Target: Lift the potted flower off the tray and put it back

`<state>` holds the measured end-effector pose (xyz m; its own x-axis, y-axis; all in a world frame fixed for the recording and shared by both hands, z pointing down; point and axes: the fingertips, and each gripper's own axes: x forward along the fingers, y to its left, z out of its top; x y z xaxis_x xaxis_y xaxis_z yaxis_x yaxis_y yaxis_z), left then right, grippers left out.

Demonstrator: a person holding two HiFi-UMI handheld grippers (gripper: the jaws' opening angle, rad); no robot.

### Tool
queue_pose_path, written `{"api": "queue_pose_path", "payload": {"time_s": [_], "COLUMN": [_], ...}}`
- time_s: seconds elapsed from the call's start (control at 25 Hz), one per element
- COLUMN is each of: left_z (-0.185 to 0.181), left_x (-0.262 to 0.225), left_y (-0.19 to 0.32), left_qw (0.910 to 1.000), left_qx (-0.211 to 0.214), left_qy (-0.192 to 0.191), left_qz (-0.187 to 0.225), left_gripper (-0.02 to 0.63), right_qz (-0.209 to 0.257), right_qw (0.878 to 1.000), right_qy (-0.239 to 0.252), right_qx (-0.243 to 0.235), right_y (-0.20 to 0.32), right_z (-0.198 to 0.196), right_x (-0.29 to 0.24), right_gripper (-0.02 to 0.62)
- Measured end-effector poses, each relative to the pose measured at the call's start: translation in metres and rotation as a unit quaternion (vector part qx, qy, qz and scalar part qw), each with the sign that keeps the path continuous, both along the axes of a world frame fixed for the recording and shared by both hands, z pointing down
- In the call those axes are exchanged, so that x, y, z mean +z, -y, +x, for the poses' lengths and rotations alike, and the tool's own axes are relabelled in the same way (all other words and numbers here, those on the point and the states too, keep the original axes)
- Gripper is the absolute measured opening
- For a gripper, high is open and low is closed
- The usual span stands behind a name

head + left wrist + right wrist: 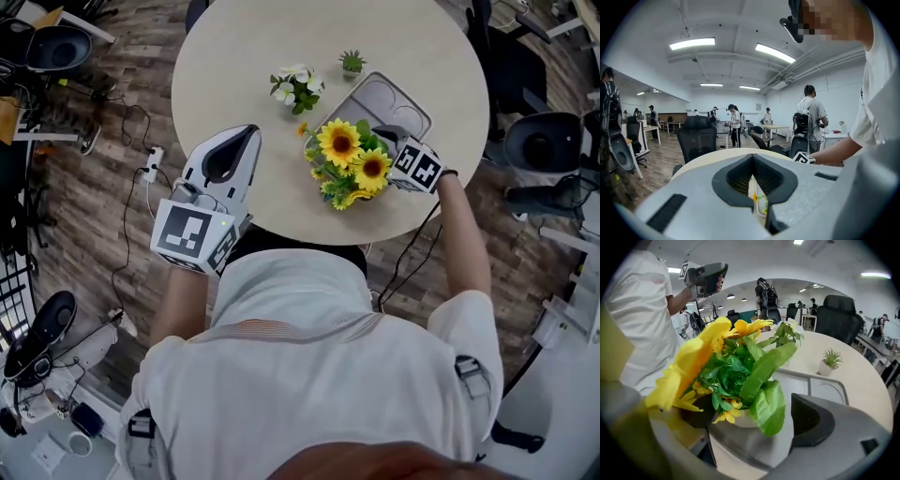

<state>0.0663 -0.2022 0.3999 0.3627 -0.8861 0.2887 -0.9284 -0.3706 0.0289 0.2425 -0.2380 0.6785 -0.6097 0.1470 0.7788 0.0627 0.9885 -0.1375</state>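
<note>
The potted sunflower (349, 164), yellow blooms over green leaves in a small white pot (740, 420), stands at the near left corner of the grey tray (398, 101). My right gripper (382, 150) reaches in from the right with its jaws either side of the pot. It is open: in the right gripper view a strip of tray (825, 385) shows between the pot and the right-hand jaw. My left gripper (225, 159) hovers over the table's near left edge, shut and empty. A bit of yellow flower (757, 199) shows through the gap behind its tips.
A white-flowered pot (298, 87) and a small green succulent (352, 63) stand on the round table (234, 66) beyond the tray. An orange petal (302, 129) lies near the sunflower. Office chairs (542, 141) and floor cables (141, 169) ring the table.
</note>
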Motion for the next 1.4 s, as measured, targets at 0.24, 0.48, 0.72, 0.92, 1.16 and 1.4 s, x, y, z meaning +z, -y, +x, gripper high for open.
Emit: {"api": "queue_pose_path", "payload": {"time_s": [0.24, 0.48, 0.72, 0.92, 1.16, 1.4], "left_z": [-0.001, 0.005, 0.021, 0.026, 0.026, 0.02], "left_x": [0.009, 0.01, 0.013, 0.005, -0.009, -0.029], "left_y": [-0.002, 0.006, 0.013, 0.016, 0.02, 0.016], "left_qw": [0.9998, 0.9998, 0.9999, 0.9998, 0.999, 0.9962], "left_qx": [-0.015, -0.013, 0.004, 0.019, 0.041, 0.07], "left_qy": [0.007, 0.002, -0.003, -0.002, -0.013, -0.035], "left_qz": [-0.011, -0.012, -0.011, -0.003, 0.013, 0.039], "left_gripper": [0.003, 0.003, 0.003, 0.003, 0.004, 0.003], "right_qz": [-0.038, -0.05, -0.048, -0.014, 0.023, 0.07], "right_qw": [0.999, 0.998, 0.997, 0.991, 0.973, 0.917], "right_qy": [0.019, 0.037, 0.041, 0.087, 0.124, 0.187], "right_qx": [-0.022, 0.006, 0.039, 0.1, 0.195, 0.345], "right_y": [-0.01, -0.012, -0.007, 0.003, 0.017, 0.031], "right_z": [-0.016, -0.026, -0.038, -0.038, -0.024, -0.011], "right_x": [0.009, 0.019, 0.019, -0.009, -0.055, -0.142], "right_gripper": [0.479, 0.479, 0.479, 0.483, 0.483, 0.482]}}
